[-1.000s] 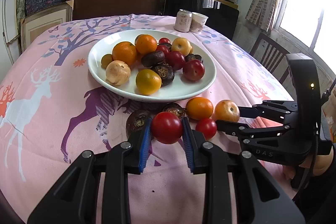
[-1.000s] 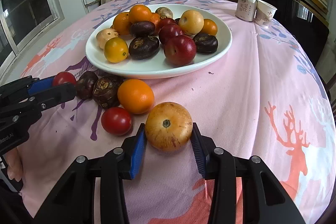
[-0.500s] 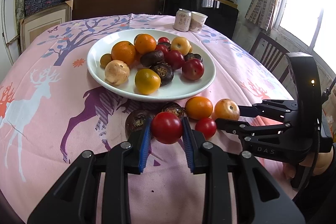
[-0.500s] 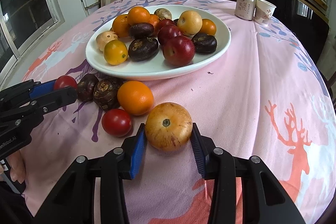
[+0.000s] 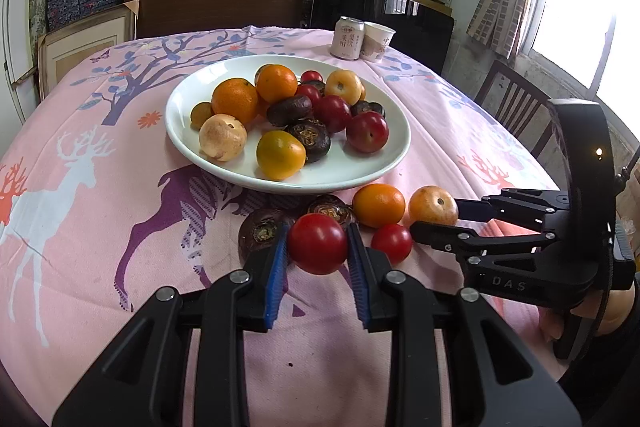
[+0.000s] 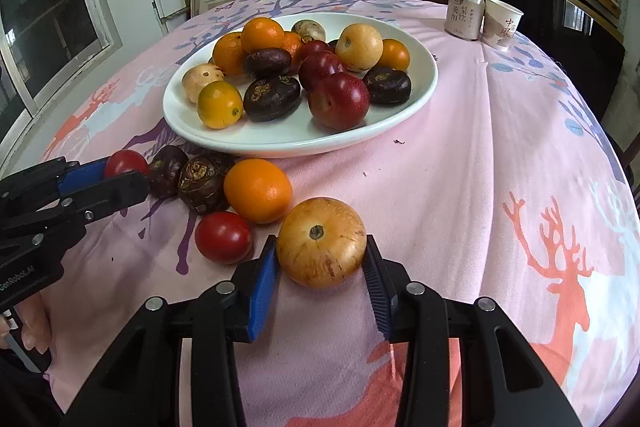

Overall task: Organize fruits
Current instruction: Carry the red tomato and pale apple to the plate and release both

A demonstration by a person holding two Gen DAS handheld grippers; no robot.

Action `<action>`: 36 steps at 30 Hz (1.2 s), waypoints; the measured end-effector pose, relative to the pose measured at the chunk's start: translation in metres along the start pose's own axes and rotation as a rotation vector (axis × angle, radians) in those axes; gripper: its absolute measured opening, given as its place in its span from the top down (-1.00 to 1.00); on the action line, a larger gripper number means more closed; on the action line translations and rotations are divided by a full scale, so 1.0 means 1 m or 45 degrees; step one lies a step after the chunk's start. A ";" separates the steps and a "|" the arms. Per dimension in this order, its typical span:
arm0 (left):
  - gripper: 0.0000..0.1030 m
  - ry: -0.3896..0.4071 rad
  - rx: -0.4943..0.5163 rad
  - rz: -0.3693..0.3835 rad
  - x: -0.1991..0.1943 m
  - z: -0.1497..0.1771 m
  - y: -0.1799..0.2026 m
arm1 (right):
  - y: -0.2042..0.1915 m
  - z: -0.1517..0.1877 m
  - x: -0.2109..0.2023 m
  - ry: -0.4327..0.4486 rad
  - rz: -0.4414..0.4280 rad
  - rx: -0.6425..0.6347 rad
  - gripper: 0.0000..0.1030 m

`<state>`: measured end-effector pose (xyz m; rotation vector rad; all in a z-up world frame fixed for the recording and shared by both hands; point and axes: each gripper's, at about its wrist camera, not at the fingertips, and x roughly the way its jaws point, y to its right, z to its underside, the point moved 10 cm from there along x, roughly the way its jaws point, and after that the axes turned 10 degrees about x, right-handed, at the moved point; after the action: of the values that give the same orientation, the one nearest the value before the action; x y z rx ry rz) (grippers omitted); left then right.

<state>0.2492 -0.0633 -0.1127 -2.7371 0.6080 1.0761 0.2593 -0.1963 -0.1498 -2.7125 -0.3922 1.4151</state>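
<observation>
My left gripper (image 5: 318, 247) is shut on a red tomato (image 5: 318, 243), low over the pink cloth just in front of the white plate (image 5: 340, 183). My right gripper (image 6: 321, 259) is shut on a round yellow-orange fruit (image 6: 321, 247) to the right of it. Between the two grippers lie an orange (image 6: 258, 195), a small red tomato (image 6: 223, 237) and two dark brown fruits (image 6: 202, 189). The plate (image 6: 304, 147) holds several oranges, red plums, dark fruits and pale yellow fruits. From the right wrist, the left gripper (image 6: 120, 175) shows at the left edge.
A drink can (image 5: 347, 38) and a paper cup (image 5: 376, 41) stand at the table's far side behind the plate. A wooden chair (image 5: 516, 99) stands off the right edge by the window. Shelves of boxes fill the back wall.
</observation>
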 end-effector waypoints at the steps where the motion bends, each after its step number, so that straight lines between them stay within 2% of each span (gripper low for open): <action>1: 0.46 0.002 -0.001 0.000 -0.001 0.000 0.000 | 0.000 0.000 -0.001 0.007 -0.001 0.002 0.18; 12: 0.46 0.023 -0.028 0.004 -0.005 0.000 -0.005 | 0.007 -0.003 -0.023 0.103 -0.079 0.074 0.18; 18: 0.45 0.013 -0.025 0.009 -0.009 -0.007 -0.011 | 0.004 -0.011 -0.041 0.166 -0.110 0.045 0.18; 21: 0.46 0.026 0.002 -0.032 -0.012 -0.031 -0.024 | -0.001 -0.034 -0.052 0.207 -0.110 0.013 0.18; 24: 0.45 0.089 0.034 -0.083 -0.016 -0.070 -0.040 | -0.011 -0.073 -0.058 0.265 -0.102 -0.035 0.18; 28: 0.45 0.096 -0.011 -0.092 0.003 -0.115 -0.068 | -0.021 -0.117 -0.041 0.288 -0.093 -0.050 0.18; 35: 0.45 0.010 -0.028 -0.124 0.063 -0.141 -0.090 | -0.028 -0.163 0.006 0.295 -0.076 -0.059 0.17; 36: 0.39 0.001 -0.035 -0.127 0.070 -0.142 -0.092 | -0.027 -0.165 0.009 0.300 -0.073 -0.064 0.17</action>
<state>0.4219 -0.0400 -0.0572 -2.7584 0.4544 1.0678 0.3936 -0.1570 -0.0573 -2.8385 -0.4899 1.0698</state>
